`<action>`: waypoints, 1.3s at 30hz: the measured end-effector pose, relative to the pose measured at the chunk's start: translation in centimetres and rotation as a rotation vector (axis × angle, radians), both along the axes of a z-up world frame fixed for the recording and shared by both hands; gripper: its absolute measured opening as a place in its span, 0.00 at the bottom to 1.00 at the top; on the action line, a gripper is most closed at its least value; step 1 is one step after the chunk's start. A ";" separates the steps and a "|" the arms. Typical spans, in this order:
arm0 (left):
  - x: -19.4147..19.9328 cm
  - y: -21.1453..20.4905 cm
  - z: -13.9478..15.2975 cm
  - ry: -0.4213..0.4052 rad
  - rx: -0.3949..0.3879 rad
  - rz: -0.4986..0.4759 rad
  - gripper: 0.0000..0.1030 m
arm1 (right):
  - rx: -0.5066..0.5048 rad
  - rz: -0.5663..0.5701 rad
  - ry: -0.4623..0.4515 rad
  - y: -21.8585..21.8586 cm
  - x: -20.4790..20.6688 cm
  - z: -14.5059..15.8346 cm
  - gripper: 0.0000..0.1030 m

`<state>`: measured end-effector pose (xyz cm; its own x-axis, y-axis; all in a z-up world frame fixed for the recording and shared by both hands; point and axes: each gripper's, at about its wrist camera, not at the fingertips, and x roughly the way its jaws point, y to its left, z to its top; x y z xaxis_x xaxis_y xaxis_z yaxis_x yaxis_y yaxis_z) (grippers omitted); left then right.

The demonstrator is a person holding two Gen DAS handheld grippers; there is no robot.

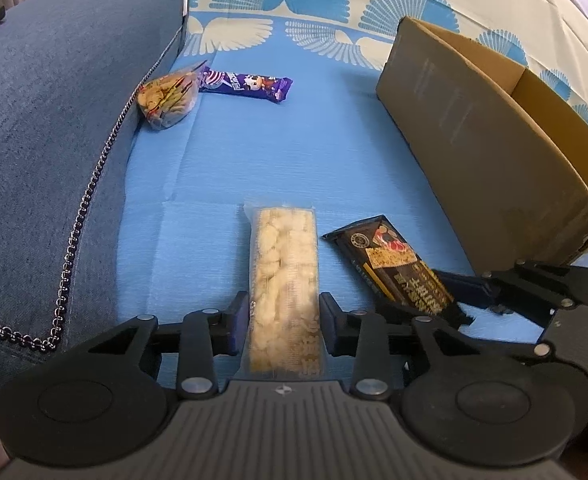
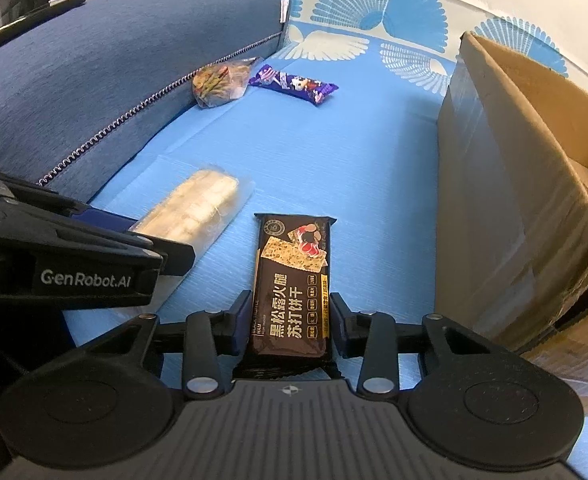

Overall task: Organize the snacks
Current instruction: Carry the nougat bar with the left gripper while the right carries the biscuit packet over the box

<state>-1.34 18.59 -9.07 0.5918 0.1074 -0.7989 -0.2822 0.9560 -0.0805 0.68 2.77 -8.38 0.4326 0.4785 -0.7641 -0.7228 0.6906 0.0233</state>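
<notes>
A clear pack of pale crackers lies on the blue sofa seat, and my left gripper is shut on its near end. It also shows in the right wrist view. A dark brown cracker pack lies on the seat, and my right gripper is shut on its near end. It also shows in the left wrist view. A purple candy bar and a clear bag of mixed snacks lie far back by the armrest. An open cardboard box stands at the right.
The dark blue sofa armrest rises along the left. A patterned blue and white backrest cover runs behind. The box wall stands close to the right of my right gripper. Blue seat lies between the packs and the far snacks.
</notes>
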 end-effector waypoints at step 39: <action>-3.8 1.4 5.6 -0.224 -0.102 0.188 0.38 | 0.365 -0.073 -0.112 -5.4 1.5 9.0 0.40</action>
<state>-5.17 20.04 -3.42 0.7320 0.1582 -0.6627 -0.4180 0.8724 -0.2535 2.21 -2.61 0.58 0.5464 0.6751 -0.4957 -0.6842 0.7011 0.2008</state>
